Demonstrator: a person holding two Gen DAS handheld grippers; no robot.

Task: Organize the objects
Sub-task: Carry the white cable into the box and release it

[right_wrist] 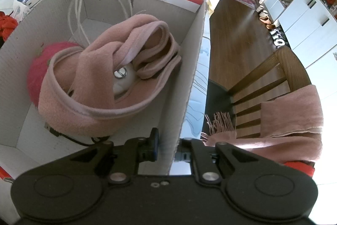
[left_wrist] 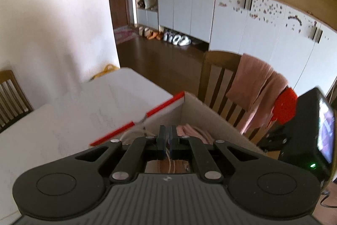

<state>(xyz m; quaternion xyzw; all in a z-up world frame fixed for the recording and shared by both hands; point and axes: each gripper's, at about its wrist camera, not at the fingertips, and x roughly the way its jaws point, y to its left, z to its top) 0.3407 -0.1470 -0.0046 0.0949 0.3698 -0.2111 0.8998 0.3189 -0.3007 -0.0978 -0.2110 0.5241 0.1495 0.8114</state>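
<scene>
White table (left_wrist: 63,119) is seen carrying an open red-rimmed cardboard box (right_wrist: 189,69) — inside it a coiled pink fleece scarf (right_wrist: 88,98), a magenta fluffy item (right_wrist: 35,77) and white cord (right_wrist: 78,5) are piled. Right tongs (right_wrist: 166,151) are clamped on the box wall; left tongs (left_wrist: 167,138) are closed over the box — apparently empty.

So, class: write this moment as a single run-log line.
left gripper: shut, over cardboard box | right gripper: clamped on box wall | in box: pink scarf, white cable
</scene>
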